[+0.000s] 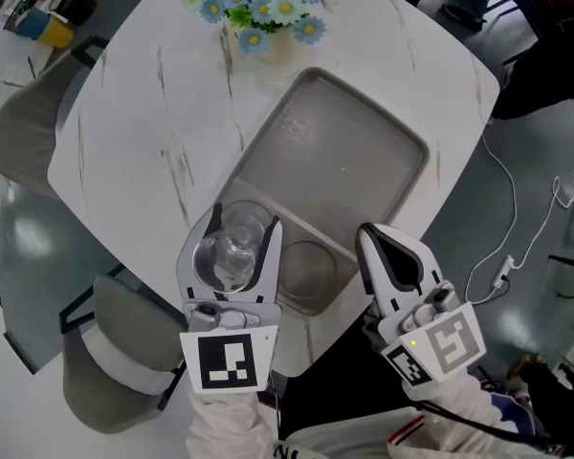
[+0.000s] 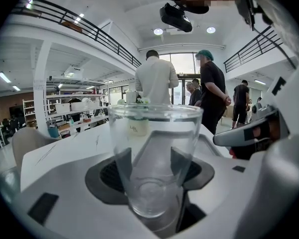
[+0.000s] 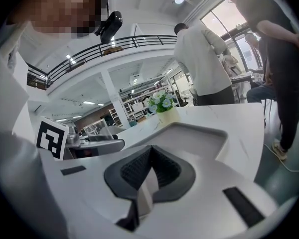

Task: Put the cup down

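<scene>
Left claw (image 1: 244, 221) pinching clear glass cup (image 1: 231, 252) over grey plastic tray (image 1: 364, 146) on white marbled desk (image 1: 148, 113); right claw (image 1: 370, 231) pressed together. Only my gripper views show standing people (image 2: 157, 78).

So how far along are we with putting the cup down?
Done: the cup is gripped upright in the left gripper. In hand: it is at the tray's near-left corner. Left: set it down and open the gripper. The right gripper is shut and empty.

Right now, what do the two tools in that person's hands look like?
The left gripper and right gripper are white plastic shells with dark grey ribbed jaw pads. Each carries a cube with square markers. The person's sleeves are white.
</scene>
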